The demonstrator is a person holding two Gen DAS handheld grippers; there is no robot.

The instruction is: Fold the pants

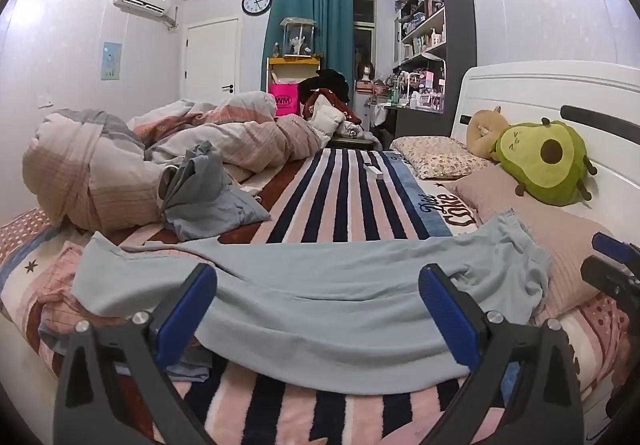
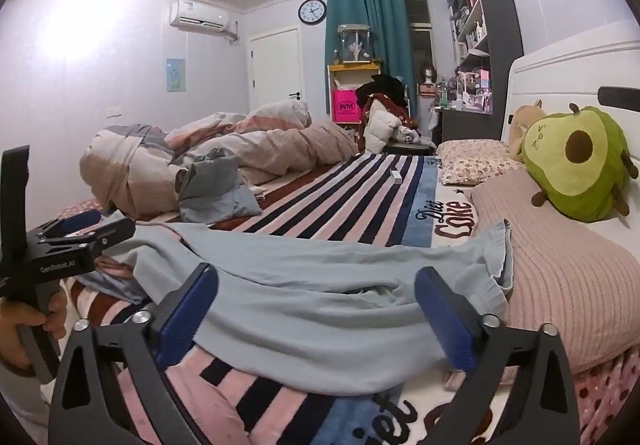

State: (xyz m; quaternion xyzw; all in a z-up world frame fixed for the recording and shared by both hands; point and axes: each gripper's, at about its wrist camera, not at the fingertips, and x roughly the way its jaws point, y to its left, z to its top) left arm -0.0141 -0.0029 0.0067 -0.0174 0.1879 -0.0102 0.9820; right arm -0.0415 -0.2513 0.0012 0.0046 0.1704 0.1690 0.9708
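Lying flat: soft, pale-blue pants (image 1: 320,309) on striped blanket (image 1: 344,197).

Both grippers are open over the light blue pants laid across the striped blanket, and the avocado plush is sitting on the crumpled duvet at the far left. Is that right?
Not quite. The avocado plush lies on the right, by the white headboard, not on the crumpled duvet; the left wrist view shows it. The rest holds: the left gripper and right gripper are open over the light blue pants on the striped blanket.
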